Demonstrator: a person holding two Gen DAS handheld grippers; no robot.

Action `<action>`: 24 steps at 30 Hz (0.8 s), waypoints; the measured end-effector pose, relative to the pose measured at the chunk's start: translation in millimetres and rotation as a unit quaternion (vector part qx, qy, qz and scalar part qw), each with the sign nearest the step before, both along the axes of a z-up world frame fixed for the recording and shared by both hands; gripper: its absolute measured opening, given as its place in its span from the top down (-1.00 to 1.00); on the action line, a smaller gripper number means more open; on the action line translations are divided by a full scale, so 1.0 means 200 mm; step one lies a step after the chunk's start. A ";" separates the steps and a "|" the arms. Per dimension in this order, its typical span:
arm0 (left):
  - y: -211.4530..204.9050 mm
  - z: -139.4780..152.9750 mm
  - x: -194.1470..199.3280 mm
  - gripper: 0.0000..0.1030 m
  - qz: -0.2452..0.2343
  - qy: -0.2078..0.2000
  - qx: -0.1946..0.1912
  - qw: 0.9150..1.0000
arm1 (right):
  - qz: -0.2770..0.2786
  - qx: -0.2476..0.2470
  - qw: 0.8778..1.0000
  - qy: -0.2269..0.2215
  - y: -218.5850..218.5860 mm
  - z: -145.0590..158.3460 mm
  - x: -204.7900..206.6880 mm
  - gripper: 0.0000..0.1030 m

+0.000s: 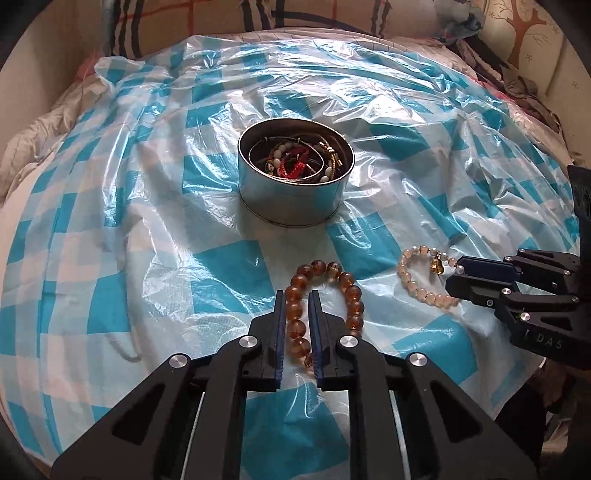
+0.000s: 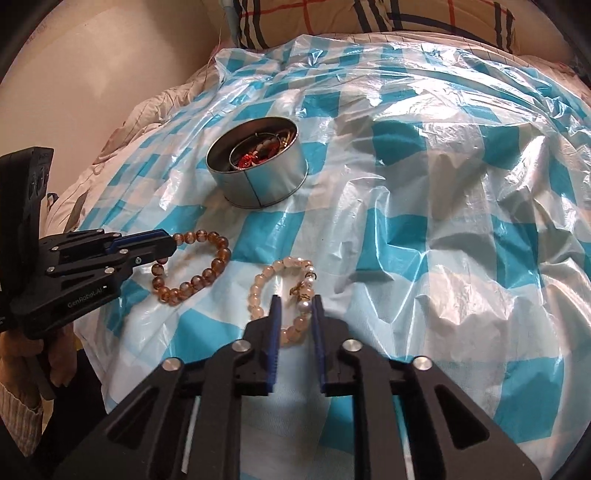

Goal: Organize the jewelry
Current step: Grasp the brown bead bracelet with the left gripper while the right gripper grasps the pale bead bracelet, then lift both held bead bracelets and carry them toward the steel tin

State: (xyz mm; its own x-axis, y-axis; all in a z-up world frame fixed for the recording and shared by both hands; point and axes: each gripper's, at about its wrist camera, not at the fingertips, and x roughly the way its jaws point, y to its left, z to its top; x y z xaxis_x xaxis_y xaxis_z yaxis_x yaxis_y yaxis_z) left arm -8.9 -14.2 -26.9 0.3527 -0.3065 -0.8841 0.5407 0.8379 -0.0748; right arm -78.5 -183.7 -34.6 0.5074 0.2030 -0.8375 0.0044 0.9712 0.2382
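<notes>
A round metal tin [image 1: 295,206] [image 2: 255,181] holding several bracelets stands on the blue-and-white checked plastic sheet [image 1: 110,221]. An amber bead bracelet [image 1: 347,284] [image 2: 210,273] lies in front of it. My left gripper [image 1: 298,295] [image 2: 168,245] straddles its left strand, jaws narrowly open around the beads. A pale pink bead bracelet [image 1: 413,284] [image 2: 262,280] with a gold charm lies to the right. My right gripper [image 2: 296,300] [image 1: 454,275] straddles its right strand, jaws narrowly open.
The sheet covers a soft, rumpled bed. Plaid pillows [image 2: 369,18] lie at the far edge and a wall [image 2: 92,74] rises at the left. Dark clothes [image 1: 517,74] are piled at the far right.
</notes>
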 end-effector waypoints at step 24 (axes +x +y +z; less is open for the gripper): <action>0.03 0.19 -0.18 0.80 0.041 -0.146 -0.019 0.988 | -0.042 0.218 0.966 -0.131 -0.01 0.12 -0.24 0.83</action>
State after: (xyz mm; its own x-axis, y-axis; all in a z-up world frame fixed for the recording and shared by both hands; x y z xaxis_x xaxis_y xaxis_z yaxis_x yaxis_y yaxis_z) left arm -45.3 -7.5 10.6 0.6159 -0.2980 -0.7293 0.4747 0.8791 0.0416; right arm -127.5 -186.7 -9.8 0.7204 0.4561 -0.5224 -0.0360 0.7769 0.6286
